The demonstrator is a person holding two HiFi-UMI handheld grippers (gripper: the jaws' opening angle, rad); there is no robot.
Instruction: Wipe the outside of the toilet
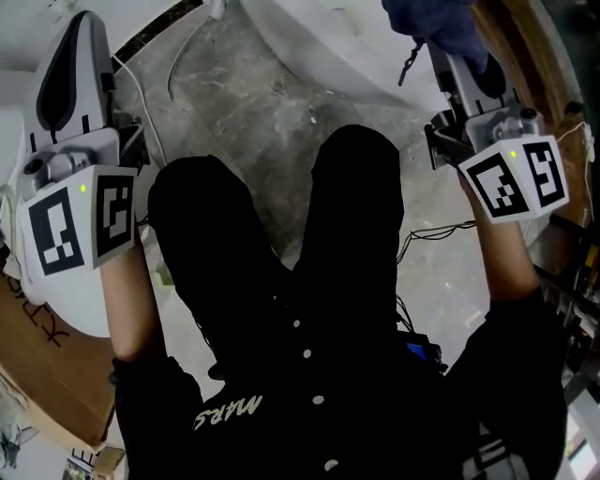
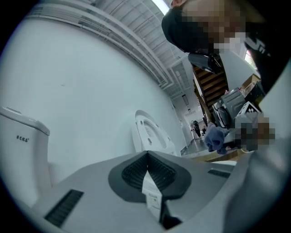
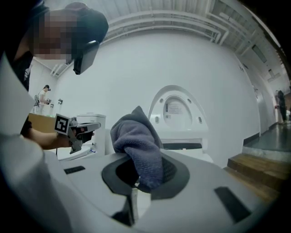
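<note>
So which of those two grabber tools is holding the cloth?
The right gripper: its jaws are clamped on the blue-grey cloth. The left gripper's jaws are shut together with nothing between them.

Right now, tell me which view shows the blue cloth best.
The right gripper view: the cloth fills the centre, pinched in the right tongs. The head view catches only a bunch at its top edge; the left gripper view shows it small and distant.

My right tongs (image 3: 144, 176) clamped on a grey-blue cloth (image 3: 138, 145).
Mid-frame behind it, a white toilet (image 3: 179, 123), lid raised; my left tongs (image 3: 75, 129) at left.
</note>
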